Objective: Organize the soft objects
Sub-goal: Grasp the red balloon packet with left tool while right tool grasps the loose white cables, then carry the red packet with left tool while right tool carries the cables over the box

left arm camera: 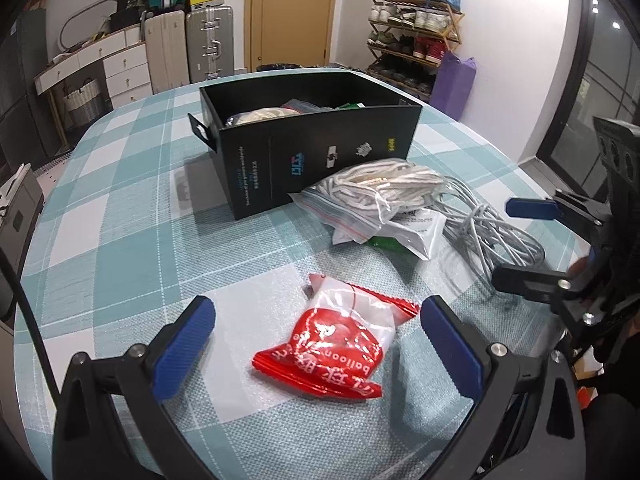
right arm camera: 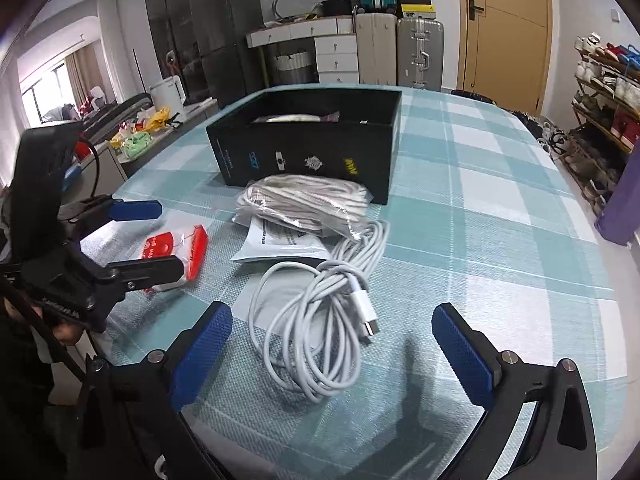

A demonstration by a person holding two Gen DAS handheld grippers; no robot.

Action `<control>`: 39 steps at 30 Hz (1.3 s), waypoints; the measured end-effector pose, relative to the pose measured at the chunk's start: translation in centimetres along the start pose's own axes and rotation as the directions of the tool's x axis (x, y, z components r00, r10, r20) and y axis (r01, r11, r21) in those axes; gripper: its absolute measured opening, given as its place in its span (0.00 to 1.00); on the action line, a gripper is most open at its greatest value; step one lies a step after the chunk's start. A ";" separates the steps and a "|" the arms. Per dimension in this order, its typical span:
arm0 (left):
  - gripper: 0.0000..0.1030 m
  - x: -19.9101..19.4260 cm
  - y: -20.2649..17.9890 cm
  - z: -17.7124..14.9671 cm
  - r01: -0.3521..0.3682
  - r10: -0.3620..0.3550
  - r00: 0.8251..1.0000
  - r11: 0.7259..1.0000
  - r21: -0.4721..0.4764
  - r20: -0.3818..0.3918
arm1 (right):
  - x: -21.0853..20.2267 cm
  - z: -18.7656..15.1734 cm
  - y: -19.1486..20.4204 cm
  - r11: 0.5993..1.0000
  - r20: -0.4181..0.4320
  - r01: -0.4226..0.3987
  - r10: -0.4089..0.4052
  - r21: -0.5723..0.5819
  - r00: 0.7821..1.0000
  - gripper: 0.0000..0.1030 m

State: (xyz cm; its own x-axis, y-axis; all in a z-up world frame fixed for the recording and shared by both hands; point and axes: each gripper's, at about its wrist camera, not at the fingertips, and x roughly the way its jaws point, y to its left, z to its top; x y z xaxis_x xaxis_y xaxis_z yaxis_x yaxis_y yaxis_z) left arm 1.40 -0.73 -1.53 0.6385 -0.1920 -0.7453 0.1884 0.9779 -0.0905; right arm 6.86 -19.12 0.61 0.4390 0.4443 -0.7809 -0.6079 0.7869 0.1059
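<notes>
Packets and cords lie loose on the checked cloth: four soft things outside one black box. Going left to right in the left wrist view, the left gripper hangs with its jaws spread wide, holding nothing, and one red packet lies flat on the cloth between its two blue pads, touching neither. At about 1 o'clock from the packet lies one clear bag of rope, its far edge against the box front, resting on one white pouch. At 3 o'clock of the bag one white cable sprawls in loose loops, and beyond it the right gripper enters from the edge. In the right wrist view that gripper is also spread wide and empty, with the cable coiled between and ahead of its fingers, the plug end uppermost. Inside the box, at 12 o'clock, at least two more bagged items show above the rim.
</notes>
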 end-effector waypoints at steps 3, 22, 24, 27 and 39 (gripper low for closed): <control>1.00 -0.1 -0.3 -0.2 -0.001 0.001 1.000 1.000 0.028 -0.009 | 0.6 0.2 0.2 1.000 -0.003 0.002 -0.002 0.002 1.000 0.98; 0.57 -0.1 -1.1 -1.0 0.027 -0.025 0.999 0.994 0.102 -0.025 | 2.5 0.9 0.3 0.999 -0.027 -0.042 0.042 0.018 0.999 0.68; 0.57 -0.3 -1.1 -1.0 0.033 -0.032 0.999 0.994 0.102 -0.015 | 2.5 0.9 0.4 0.998 -0.029 -0.059 0.059 0.017 0.998 0.65; 0.57 -0.6 -0.9 -0.9 0.038 -0.037 0.999 0.995 0.094 -0.005 | 2.5 0.8 0.3 0.997 -0.026 -0.067 0.068 0.024 0.997 0.64; 0.57 -1.2 -0.3 -0.3 0.032 -0.034 0.999 0.998 0.059 0.039 | 0.8 0.2 -0.8 0.997 0.026 -0.064 0.063 0.045 0.998 0.61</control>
State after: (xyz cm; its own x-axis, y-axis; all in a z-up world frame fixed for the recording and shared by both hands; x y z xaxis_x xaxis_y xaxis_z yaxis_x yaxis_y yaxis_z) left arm 0.34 -0.81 -0.77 0.6600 -0.2283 -0.7157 0.2520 0.9648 -0.0753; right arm 7.80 -19.34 0.01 0.4167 0.5041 -0.7564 -0.6045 0.7751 0.1835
